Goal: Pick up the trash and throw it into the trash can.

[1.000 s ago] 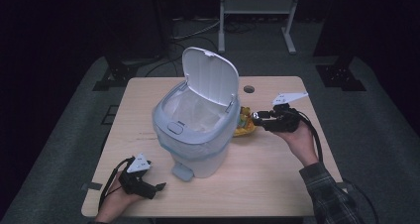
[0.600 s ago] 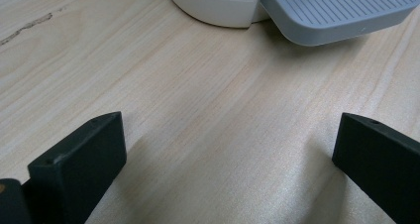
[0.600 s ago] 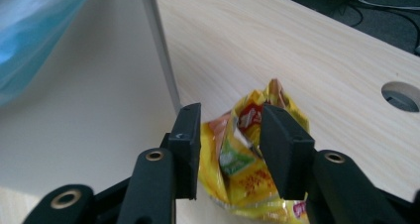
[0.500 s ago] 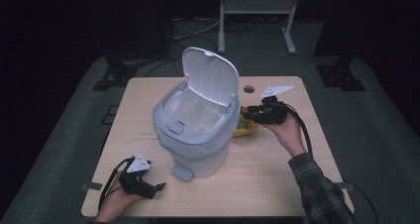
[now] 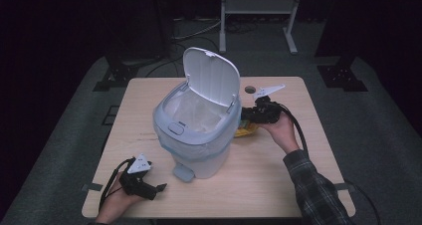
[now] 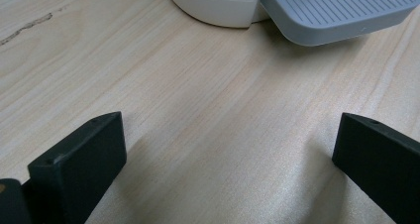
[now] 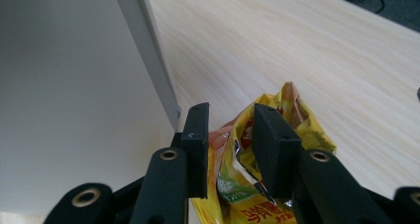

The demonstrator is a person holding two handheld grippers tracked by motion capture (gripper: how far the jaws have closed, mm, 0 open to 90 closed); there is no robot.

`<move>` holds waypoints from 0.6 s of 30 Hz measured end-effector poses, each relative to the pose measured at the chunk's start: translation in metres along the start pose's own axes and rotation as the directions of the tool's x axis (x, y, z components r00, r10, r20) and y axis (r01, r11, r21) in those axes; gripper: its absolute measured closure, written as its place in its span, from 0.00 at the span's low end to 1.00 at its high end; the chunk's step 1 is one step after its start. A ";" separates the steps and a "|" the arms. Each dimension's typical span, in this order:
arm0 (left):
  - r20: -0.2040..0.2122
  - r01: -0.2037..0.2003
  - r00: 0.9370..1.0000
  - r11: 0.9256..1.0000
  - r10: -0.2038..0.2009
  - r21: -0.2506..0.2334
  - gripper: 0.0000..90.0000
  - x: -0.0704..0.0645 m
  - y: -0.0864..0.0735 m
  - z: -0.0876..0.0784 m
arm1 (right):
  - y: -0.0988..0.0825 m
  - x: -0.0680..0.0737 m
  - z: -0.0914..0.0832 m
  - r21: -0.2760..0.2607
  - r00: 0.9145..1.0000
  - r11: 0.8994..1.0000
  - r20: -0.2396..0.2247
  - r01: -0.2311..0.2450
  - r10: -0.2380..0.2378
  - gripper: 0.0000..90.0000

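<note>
Wooden table (image 5: 278,180), dark room around. Yellow snack bag (image 7: 257,184) lies beside the open bin (image 5: 199,130); right gripper (image 7: 230,135) has just been closing, jaws astride a crumpled fold, likely to lift it in. Left gripper (image 6: 223,149) rests gaping and empty near the pedal (image 6: 337,11).

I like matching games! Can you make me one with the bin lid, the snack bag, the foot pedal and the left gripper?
1. bin lid
2. snack bag
3. foot pedal
4. left gripper

A. between two black jaws
B. jaws wide apart over bare table
C. flipped up
D. grey and ribbed, down by the bin's base

Pairs: 1-C, 2-A, 3-D, 4-B
</note>
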State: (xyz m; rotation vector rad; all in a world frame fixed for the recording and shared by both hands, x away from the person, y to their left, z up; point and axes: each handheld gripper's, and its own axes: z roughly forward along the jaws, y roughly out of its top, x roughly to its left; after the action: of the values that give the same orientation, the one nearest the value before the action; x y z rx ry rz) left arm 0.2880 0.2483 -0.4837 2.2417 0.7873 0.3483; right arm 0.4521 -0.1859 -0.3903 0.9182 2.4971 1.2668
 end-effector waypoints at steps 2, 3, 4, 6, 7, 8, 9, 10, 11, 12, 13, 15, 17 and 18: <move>0.000 0.000 1.000 1.000 0.000 0.000 0.00 0.000 0.000 0.000 | -0.002 -0.001 0.002 0.012 1.000 1.000 -0.004 0.000 0.000 0.78; 0.000 0.000 1.000 1.000 0.000 0.000 0.00 0.000 0.000 0.000 | -0.002 -0.001 0.003 0.014 1.000 1.000 -0.004 -0.002 0.002 0.79; 0.000 0.000 1.000 1.000 0.000 0.000 0.00 0.000 0.000 0.000 | -0.004 -0.001 0.004 0.017 1.000 1.000 -0.005 0.002 -0.002 0.81; 0.000 0.000 1.000 1.000 0.000 0.000 0.00 0.000 0.000 0.000 | -0.006 -0.001 0.005 0.021 1.000 1.000 -0.008 0.006 -0.006 0.84; 0.000 0.000 1.000 1.000 0.000 0.000 0.00 0.000 0.000 0.000 | -0.007 -0.001 0.005 0.028 1.000 1.000 -0.012 0.005 -0.004 0.85; 0.000 0.000 1.000 1.000 0.000 0.000 0.00 0.000 0.000 0.000 | -0.008 -0.001 0.006 0.032 1.000 0.999 -0.015 0.009 -0.009 0.85; 0.000 0.000 1.000 1.000 0.000 0.000 0.00 0.000 0.000 0.000 | -0.009 -0.001 0.006 0.033 1.000 0.999 -0.015 0.007 -0.006 0.86; 0.000 0.000 1.000 1.000 0.000 0.000 0.00 0.000 0.000 0.000 | -0.010 -0.001 0.006 0.037 1.000 0.999 -0.025 0.005 -0.005 0.87; 0.000 0.000 1.000 1.000 0.000 0.000 0.00 0.000 0.000 0.000 | -0.012 -0.001 0.006 0.038 1.000 0.999 -0.029 0.006 -0.005 0.89; 0.000 0.000 1.000 1.000 0.000 0.000 0.00 0.000 0.000 0.000 | -0.013 -0.001 0.006 0.038 1.000 0.999 -0.030 0.006 -0.005 0.91; 0.000 0.000 1.000 1.000 0.000 0.000 0.00 0.000 0.000 0.000 | -0.014 -0.001 0.005 0.040 0.999 0.999 -0.035 0.007 -0.005 0.94; 0.000 0.000 1.000 1.000 0.000 0.000 0.00 0.000 0.000 0.000 | -0.017 -0.001 0.004 0.040 0.999 0.999 -0.036 0.007 -0.006 0.96; 0.000 0.000 1.000 1.000 0.000 0.000 0.00 0.000 0.000 0.000 | -0.019 -0.001 0.002 0.044 0.999 0.999 -0.037 -0.004 0.005 0.97; 0.000 0.000 1.000 1.000 0.000 0.000 0.00 0.000 0.000 0.000 | -0.020 -0.002 0.001 0.044 0.999 0.999 -0.038 -0.001 0.002 0.97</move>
State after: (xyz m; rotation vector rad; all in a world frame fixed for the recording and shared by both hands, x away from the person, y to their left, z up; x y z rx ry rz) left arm 0.2881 0.2483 -0.4837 2.2417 0.7874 0.3485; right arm 0.4449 -0.1951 -0.4064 0.9146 2.5637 1.2455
